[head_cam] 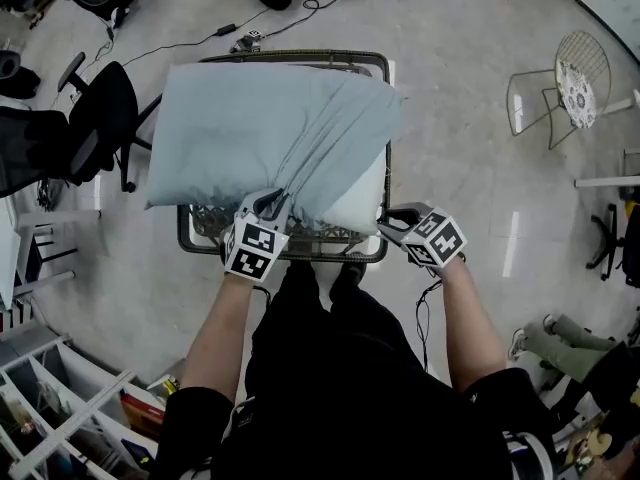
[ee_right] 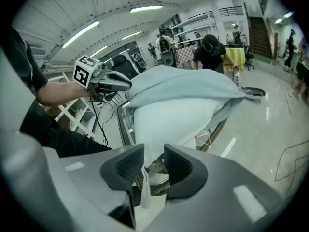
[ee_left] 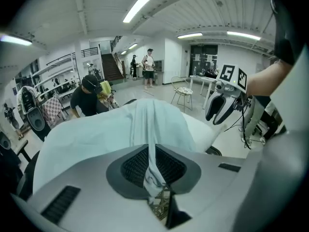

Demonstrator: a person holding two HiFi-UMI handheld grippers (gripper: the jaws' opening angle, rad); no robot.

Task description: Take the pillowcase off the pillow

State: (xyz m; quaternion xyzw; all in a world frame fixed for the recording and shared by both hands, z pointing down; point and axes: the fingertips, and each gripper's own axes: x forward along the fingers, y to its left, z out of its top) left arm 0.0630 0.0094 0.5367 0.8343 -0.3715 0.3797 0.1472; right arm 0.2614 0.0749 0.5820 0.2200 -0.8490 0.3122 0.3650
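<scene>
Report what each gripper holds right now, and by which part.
The left gripper pinches a bunched fold of the pale blue fabric pillowcase. The right gripper holds nothing; its jaws stand apart at a corner of the white pillow.

Most of pillow, basket hidden under pillowcase.

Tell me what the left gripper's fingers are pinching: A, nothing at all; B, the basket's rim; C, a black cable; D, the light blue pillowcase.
D: in the left gripper view, the fingers of the left gripper close on a gathered strip of the pillowcase.
</scene>
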